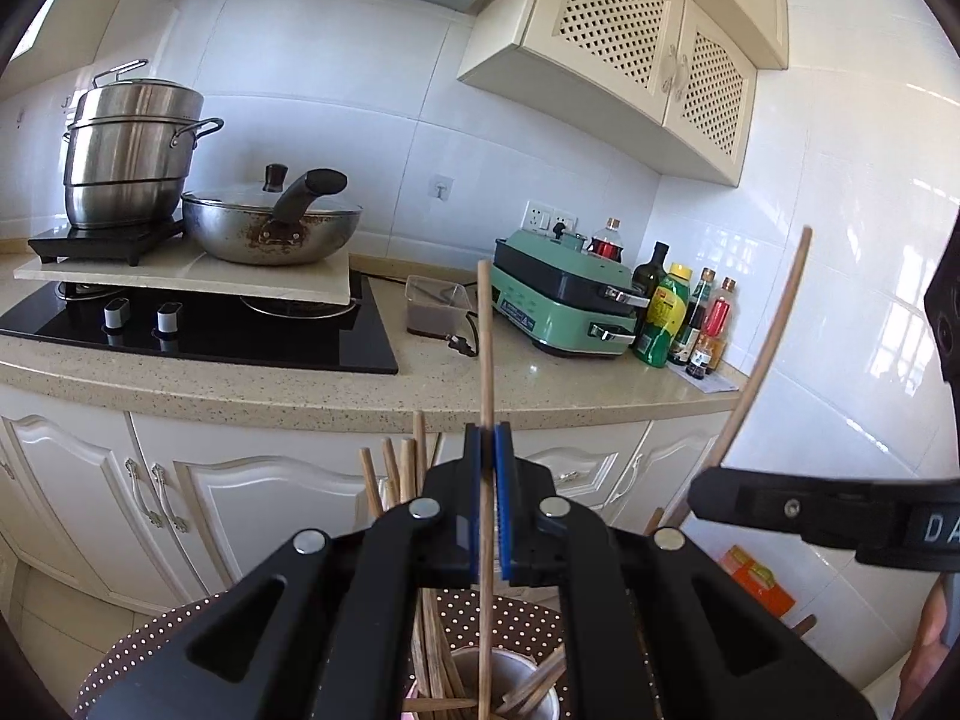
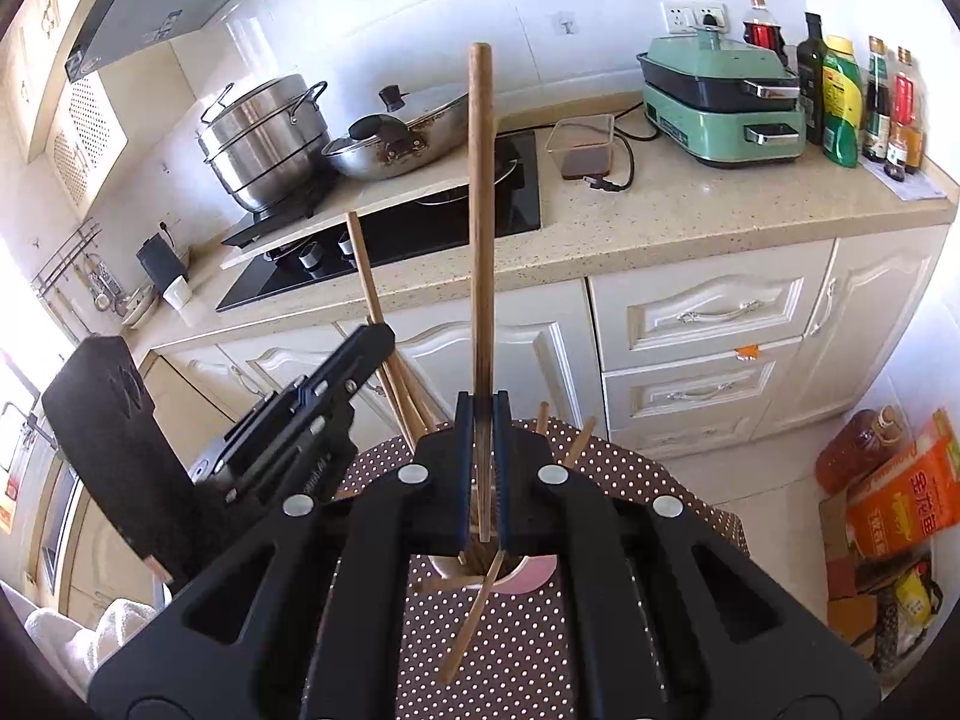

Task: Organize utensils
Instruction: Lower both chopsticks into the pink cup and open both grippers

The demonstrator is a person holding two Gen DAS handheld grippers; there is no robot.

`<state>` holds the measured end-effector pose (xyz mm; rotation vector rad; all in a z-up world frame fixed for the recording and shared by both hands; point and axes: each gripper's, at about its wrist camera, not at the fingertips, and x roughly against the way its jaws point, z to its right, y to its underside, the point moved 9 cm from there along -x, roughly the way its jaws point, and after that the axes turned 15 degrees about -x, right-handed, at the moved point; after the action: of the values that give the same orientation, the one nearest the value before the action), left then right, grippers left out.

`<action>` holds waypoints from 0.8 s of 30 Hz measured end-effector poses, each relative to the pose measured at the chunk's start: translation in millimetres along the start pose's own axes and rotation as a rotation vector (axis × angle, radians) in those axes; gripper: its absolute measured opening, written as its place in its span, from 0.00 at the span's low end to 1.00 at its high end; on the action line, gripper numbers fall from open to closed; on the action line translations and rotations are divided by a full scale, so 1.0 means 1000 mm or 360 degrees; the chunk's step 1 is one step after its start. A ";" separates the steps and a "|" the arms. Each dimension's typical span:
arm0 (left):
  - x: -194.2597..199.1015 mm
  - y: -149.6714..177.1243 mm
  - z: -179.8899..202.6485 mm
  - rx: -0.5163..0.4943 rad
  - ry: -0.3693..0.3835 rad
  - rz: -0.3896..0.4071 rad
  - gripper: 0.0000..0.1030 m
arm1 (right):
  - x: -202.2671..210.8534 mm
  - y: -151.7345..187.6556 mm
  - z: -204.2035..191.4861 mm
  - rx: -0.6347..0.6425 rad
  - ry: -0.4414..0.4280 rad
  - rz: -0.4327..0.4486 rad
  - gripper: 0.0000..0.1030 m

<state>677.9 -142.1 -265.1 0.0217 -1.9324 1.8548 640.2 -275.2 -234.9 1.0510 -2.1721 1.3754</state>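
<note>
Both black grippers, left (image 1: 487, 450) and right (image 2: 481, 420), each pinched one wooden chopstick (image 1: 485, 336) upright over the pale cup (image 1: 510, 669) on the dotted tablecloth (image 2: 624, 468); several sticks (image 1: 393, 468) stood sorted, one loose chopstick (image 2: 468, 630) apparently remained.

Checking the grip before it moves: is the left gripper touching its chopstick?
Touching. The left wrist view shows the left gripper closed on the chopstick, both blue fingers pressed against it.

bright daylight | glare on wall tiles (image 1: 888, 324) | fisheye edges | sharp
</note>
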 end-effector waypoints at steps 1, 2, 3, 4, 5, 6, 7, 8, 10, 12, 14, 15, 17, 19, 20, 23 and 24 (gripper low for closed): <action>0.000 0.001 0.000 -0.0010 -0.0006 0.0002 0.04 | -0.002 0.000 -0.001 0.0014 0.0001 0.0007 0.06; -0.001 0.003 0.001 -0.0019 -0.0016 0.0004 0.04 | -0.004 -0.001 -0.001 0.0025 0.0002 0.0014 0.06; -0.001 0.005 0.001 -0.0038 -0.0032 0.0002 0.04 | -0.005 -0.001 -0.002 0.0035 -0.0003 0.0014 0.06; -0.001 0.007 0.001 -0.0044 -0.0042 0.0003 0.04 | -0.008 0.000 -0.003 0.0044 -0.0011 0.0009 0.06; -0.002 0.009 0.000 -0.0040 -0.0046 0.0000 0.04 | -0.010 0.000 -0.003 0.0050 -0.0011 0.0008 0.06; -0.003 0.013 -0.001 -0.0024 -0.0048 -0.0011 0.04 | -0.012 0.001 -0.004 0.0065 -0.0006 0.0007 0.06; -0.004 0.016 -0.002 -0.0013 -0.0051 -0.0017 0.04 | -0.015 0.002 -0.004 0.0087 0.0000 0.0002 0.06; -0.005 0.018 -0.003 -0.0001 -0.0052 -0.0025 0.04 | -0.017 0.003 -0.004 0.0095 0.0003 -0.0002 0.06; -0.007 0.023 -0.006 0.0017 -0.0056 -0.0045 0.05 | -0.021 0.006 -0.004 0.0112 0.0007 -0.0008 0.06; -0.008 0.026 -0.009 0.0047 -0.0046 -0.0065 0.05 | -0.024 0.008 -0.004 0.0121 0.0009 -0.0015 0.06; -0.007 0.027 -0.011 0.0064 -0.0030 -0.0070 0.07 | -0.027 0.009 -0.004 0.0137 0.0014 -0.0019 0.06; -0.007 0.028 -0.010 0.0066 -0.0013 -0.0078 0.12 | -0.028 0.009 -0.003 0.0145 0.0021 -0.0016 0.06; -0.007 0.029 -0.008 0.0071 0.0007 -0.0091 0.18 | -0.031 0.010 -0.003 0.0163 0.0028 -0.0018 0.06; -0.005 0.029 -0.006 0.0073 0.0015 -0.0099 0.19 | -0.033 0.011 -0.003 0.0164 0.0022 -0.0023 0.06; -0.004 0.030 -0.006 0.0076 0.0019 -0.0104 0.19 | -0.034 0.011 -0.003 0.0168 0.0023 -0.0026 0.06; -0.002 0.030 -0.007 0.0086 0.0028 -0.0119 0.20 | -0.035 0.012 -0.005 0.0187 0.0033 -0.0028 0.06; -0.001 0.030 -0.007 0.0090 0.0033 -0.0125 0.20 | -0.035 0.012 -0.005 0.0193 0.0036 -0.0026 0.06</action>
<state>671.0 -133.0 -293.8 0.0942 -1.8380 1.8506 653.3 -254.0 -262.4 1.0884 -2.0818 1.5206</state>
